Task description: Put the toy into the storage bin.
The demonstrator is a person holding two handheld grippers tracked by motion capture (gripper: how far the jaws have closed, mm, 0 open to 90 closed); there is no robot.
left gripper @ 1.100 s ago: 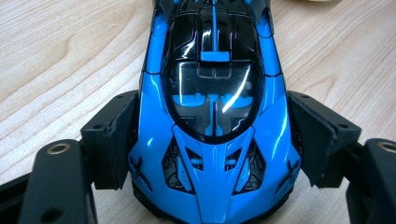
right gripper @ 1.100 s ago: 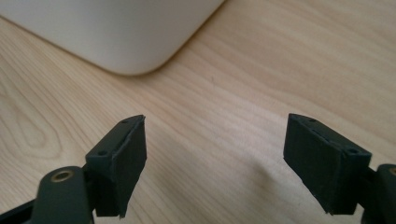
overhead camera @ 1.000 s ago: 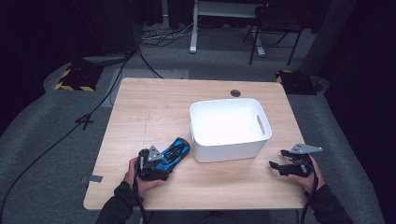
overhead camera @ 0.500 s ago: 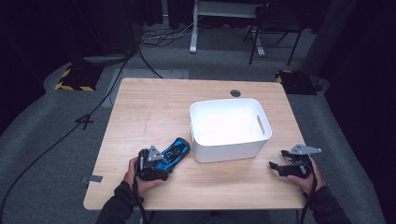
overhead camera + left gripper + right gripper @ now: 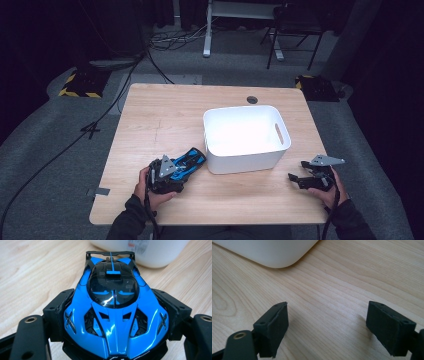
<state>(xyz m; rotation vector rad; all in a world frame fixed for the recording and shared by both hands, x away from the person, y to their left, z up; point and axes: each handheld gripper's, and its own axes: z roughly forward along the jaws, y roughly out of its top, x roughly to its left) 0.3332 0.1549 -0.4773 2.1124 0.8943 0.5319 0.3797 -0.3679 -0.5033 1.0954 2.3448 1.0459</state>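
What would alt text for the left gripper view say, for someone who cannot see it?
A shiny blue and black toy car is clamped by its sides between two black tongs, seen from close above. It sits on a light wooden table, its rear wing toward a white bin.

In the left gripper view the blue toy car's point(image 5: 113, 315) nose is cut off by the bottom edge; the white bin point(image 5: 140, 251) runs past the top, its label print too blurred to read.

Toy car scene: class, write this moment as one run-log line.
left hand-held gripper: shut on blue toy car | right hand-held gripper: open, nothing between jaws | white bin: beside car | table: wooden
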